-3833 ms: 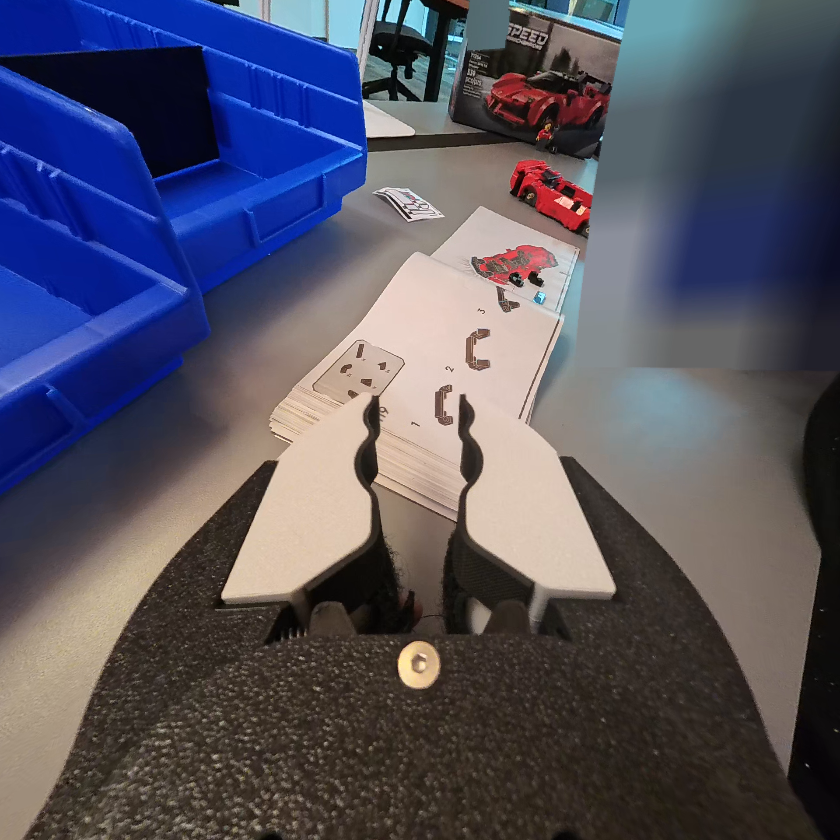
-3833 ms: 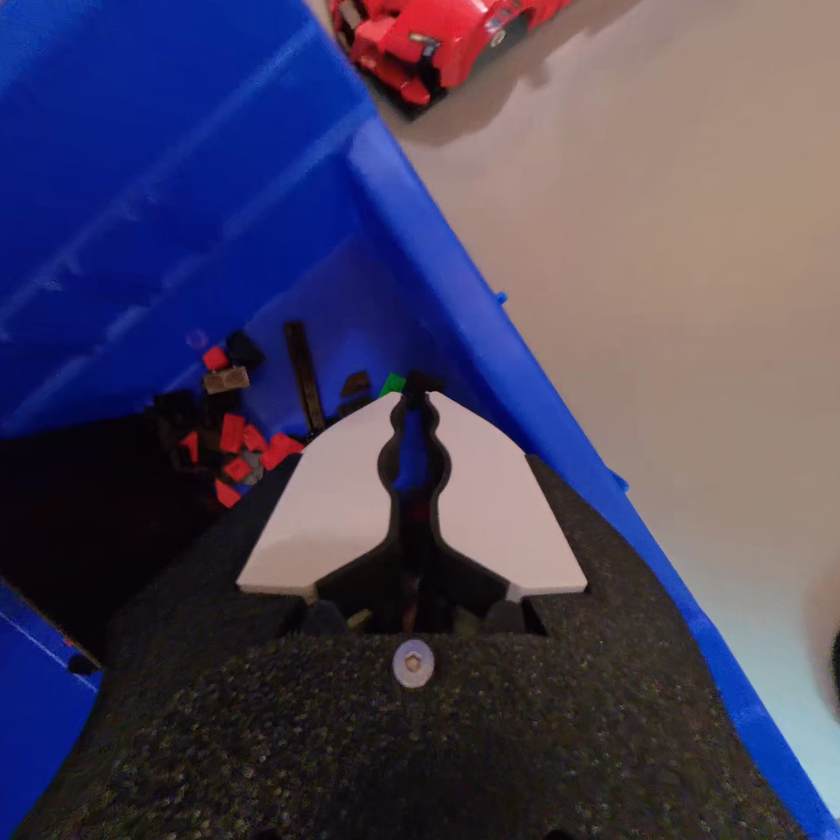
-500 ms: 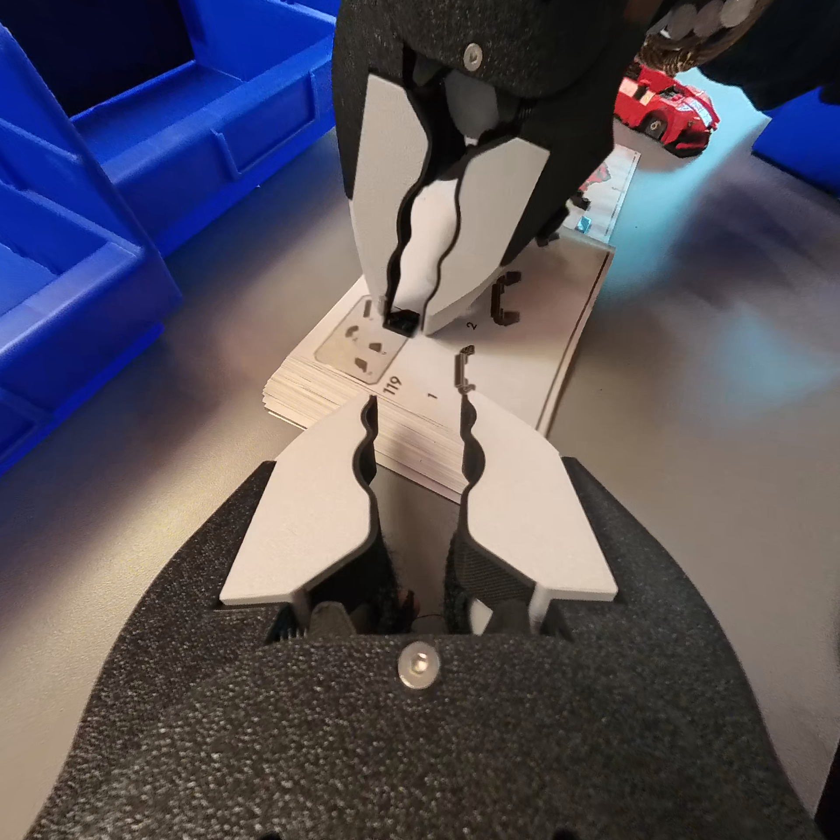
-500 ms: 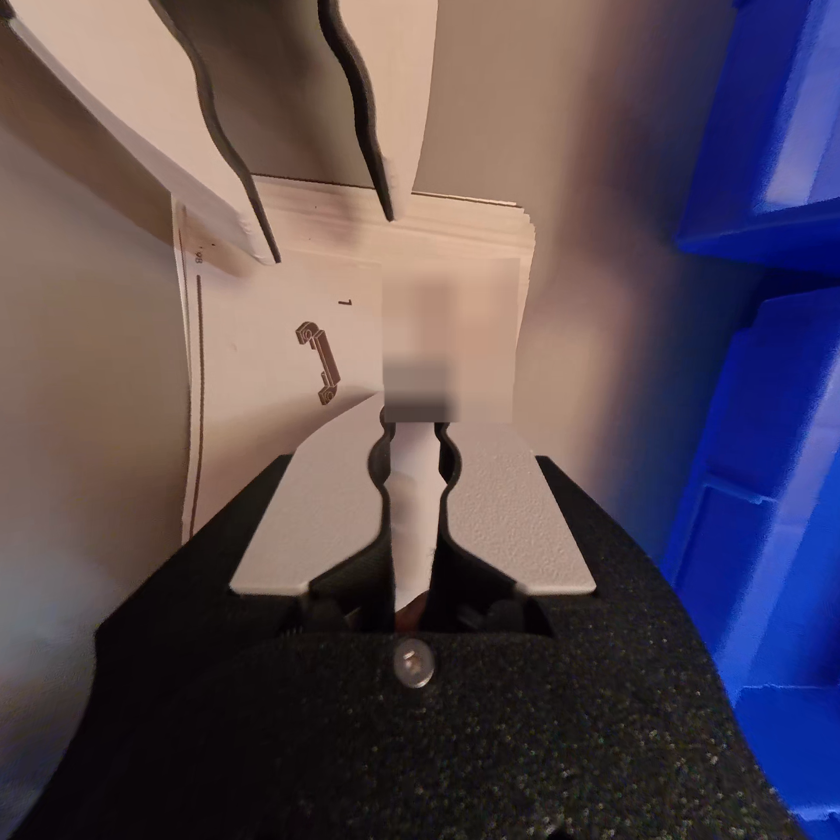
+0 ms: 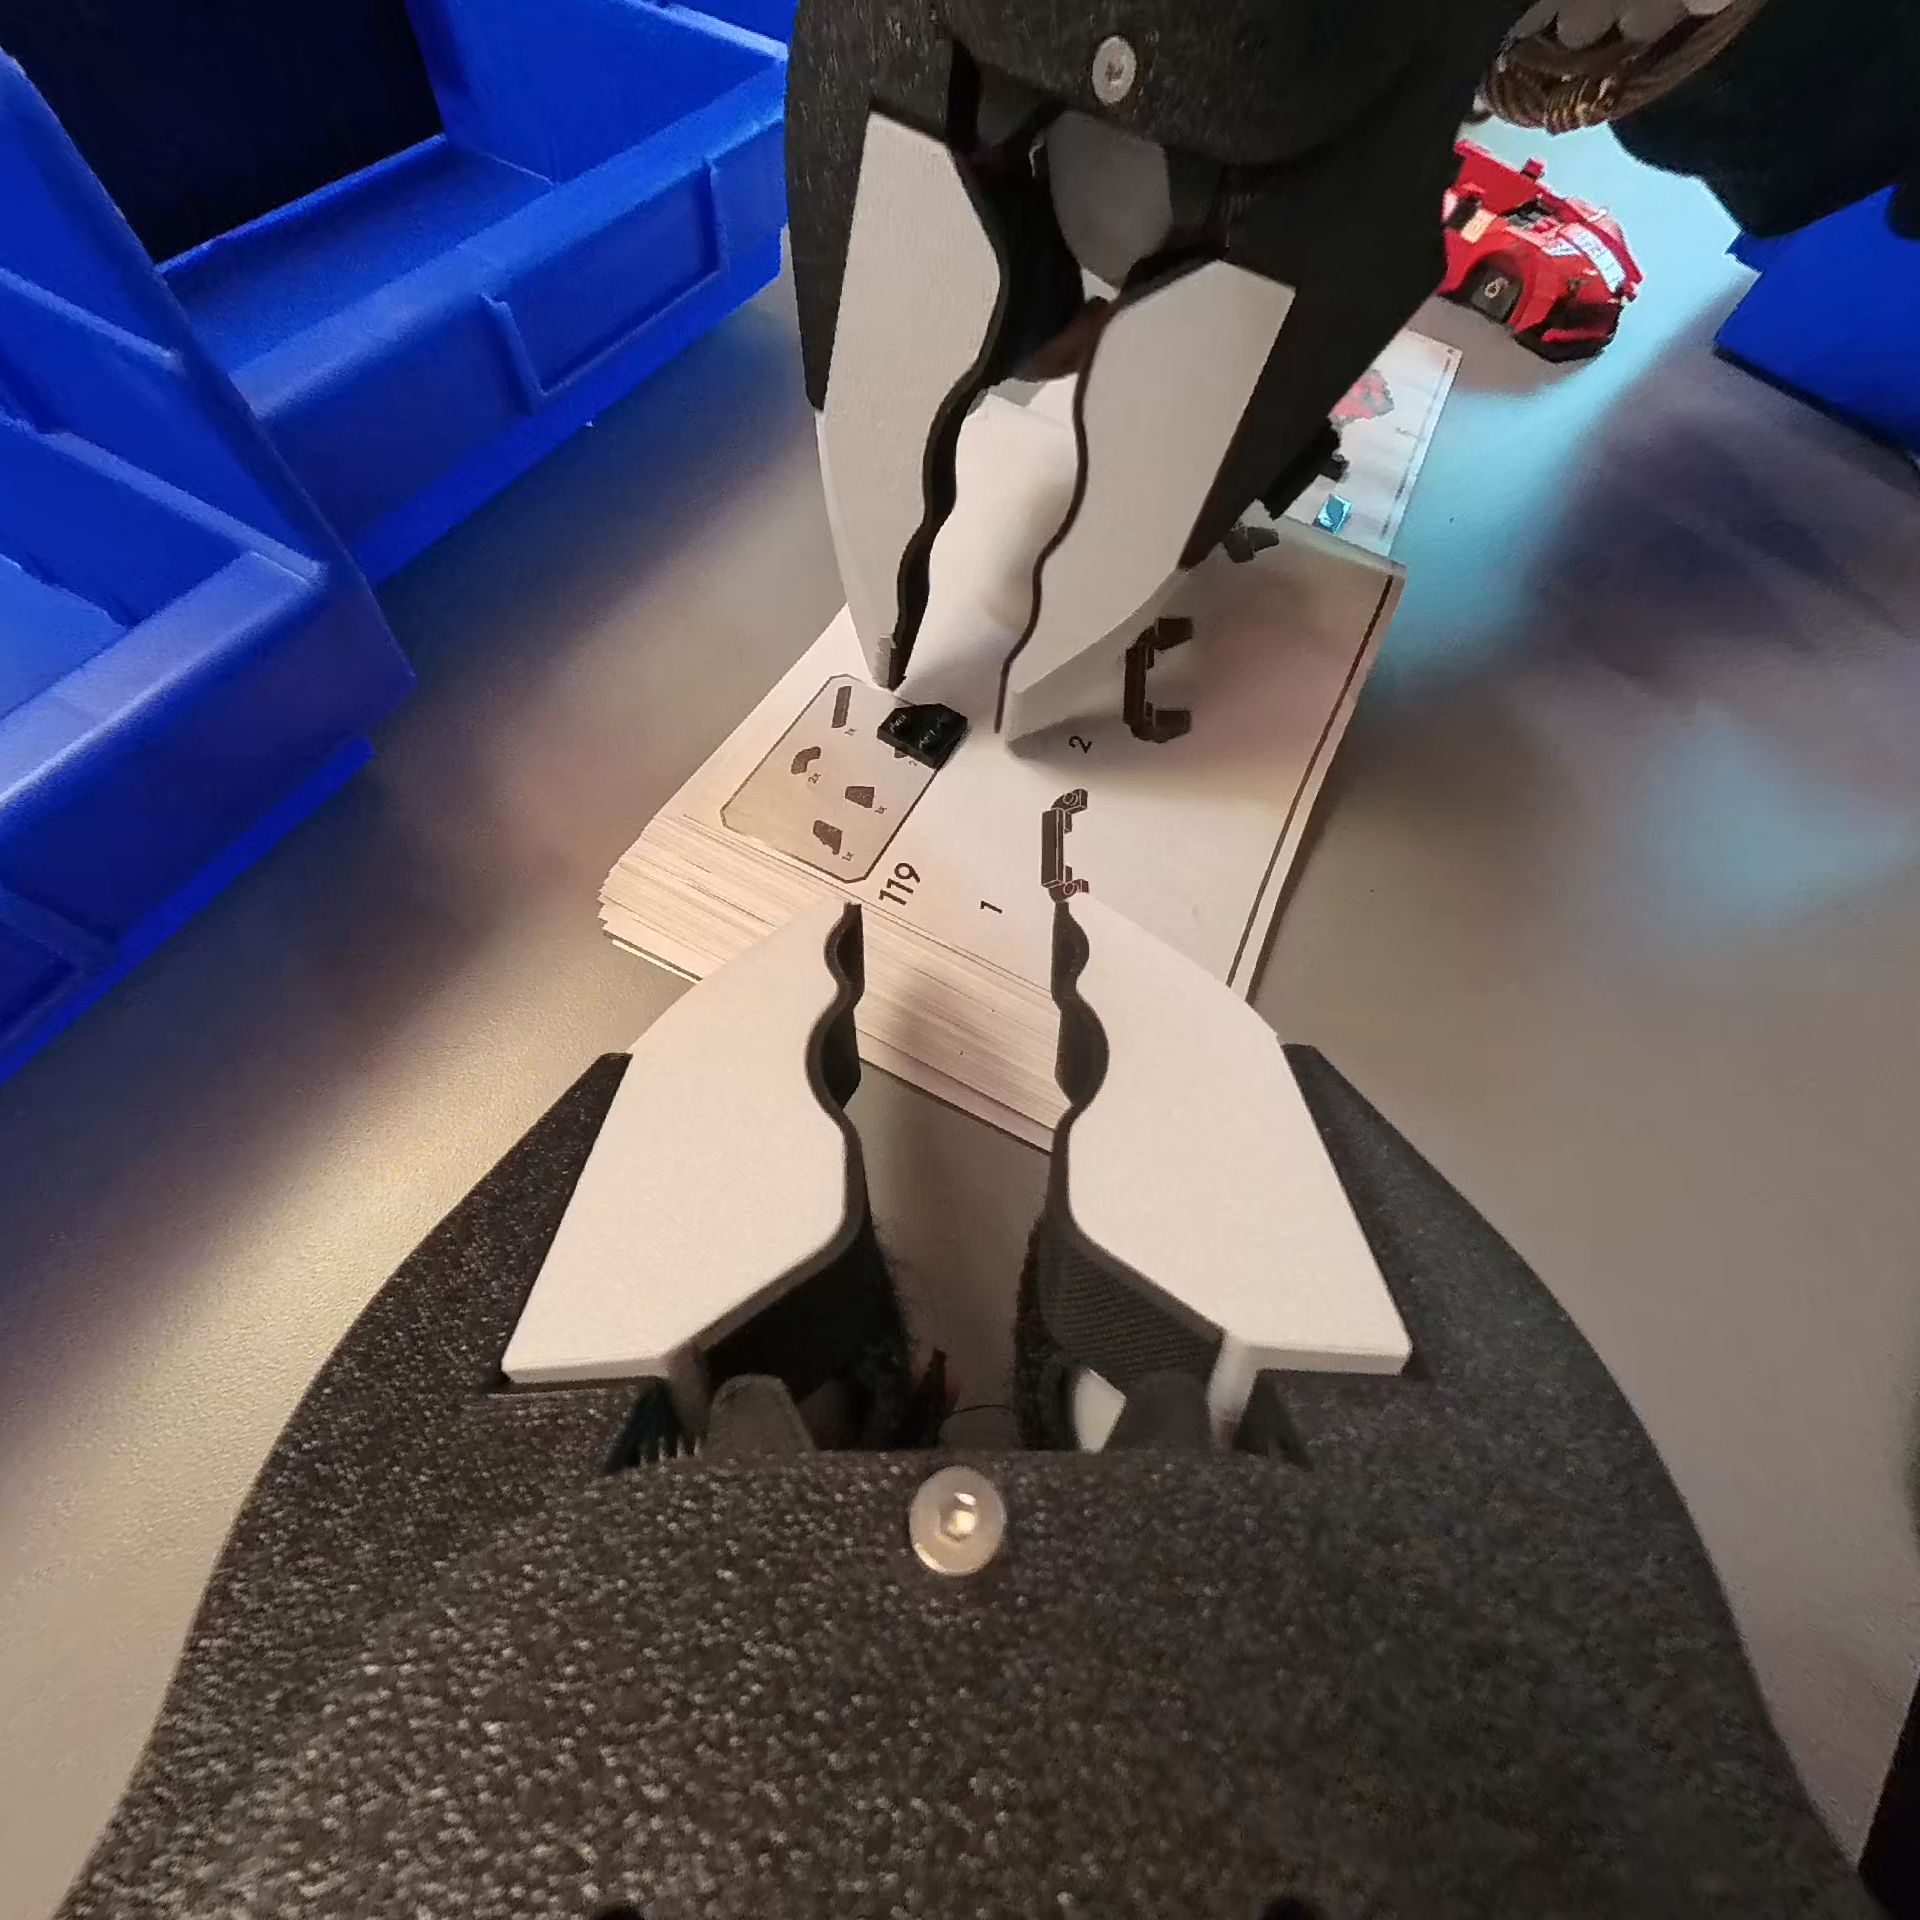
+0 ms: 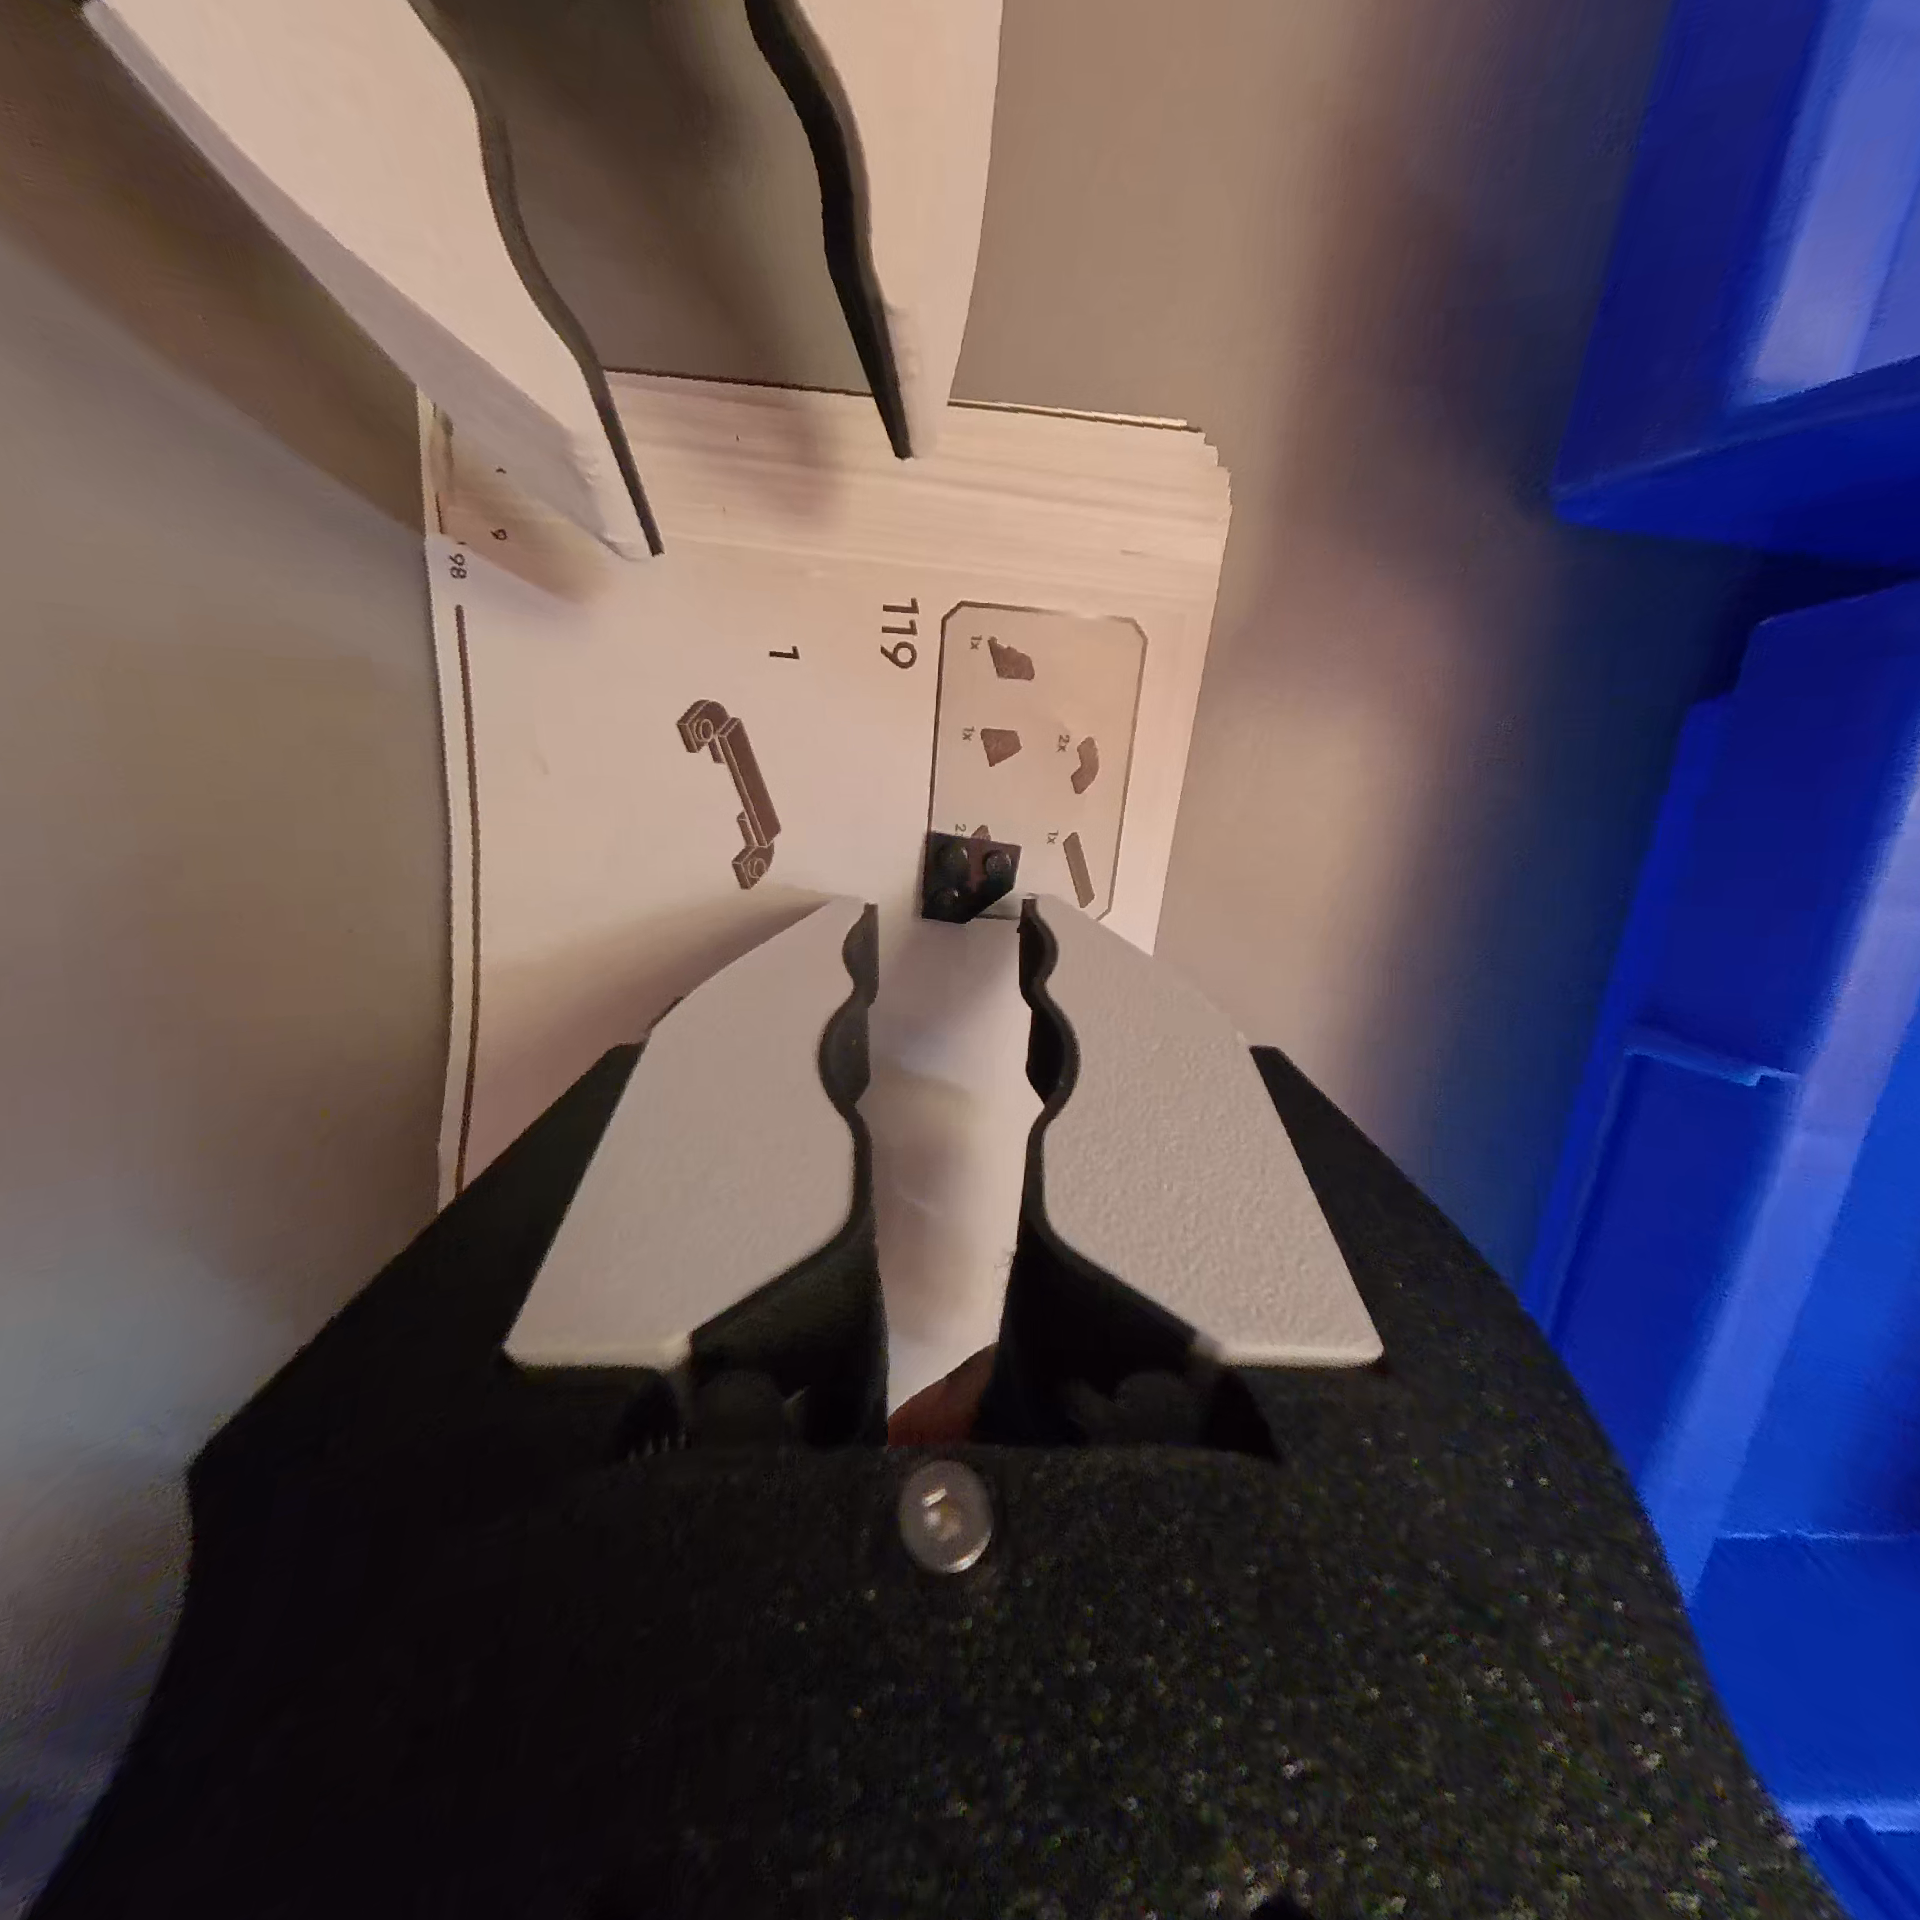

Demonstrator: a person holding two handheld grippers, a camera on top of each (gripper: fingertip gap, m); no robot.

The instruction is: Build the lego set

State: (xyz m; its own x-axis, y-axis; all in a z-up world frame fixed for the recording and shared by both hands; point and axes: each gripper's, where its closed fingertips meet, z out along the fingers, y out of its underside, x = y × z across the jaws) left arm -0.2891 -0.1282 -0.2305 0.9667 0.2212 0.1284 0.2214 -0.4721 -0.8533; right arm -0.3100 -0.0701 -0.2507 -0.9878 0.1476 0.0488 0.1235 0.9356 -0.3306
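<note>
A small black lego plate point(image 5: 921, 734) lies loose on the open instruction booklet point(image 5: 1226, 831), on the printed parts box. It also shows in the right wrist view point(image 6: 968, 871), just past my right gripper's tips. My right gripper point(image 6: 948, 908) is open and empty; in the left wrist view point(image 5: 951, 696) it points down at the page beside the plate. My left gripper point(image 5: 956, 920) is open and empty at the booklet's near edge, and its fingers point(image 6: 831, 208) show at the top of the right wrist view.
Blue storage bins point(image 5: 343, 343) stand to the left of the booklet; they also show in the right wrist view point(image 6: 1787, 935). A built red lego car point(image 5: 1527, 249) sits at the far right. A grey tabletop point(image 5: 1558, 1039) lies around the booklet. My hands' fingertips stand some 7 cm from each other.
My right gripper came from the blue bin to the booklet with the black plate. In the last half second it opened and let the plate go onto the page. My left gripper stayed open.
</note>
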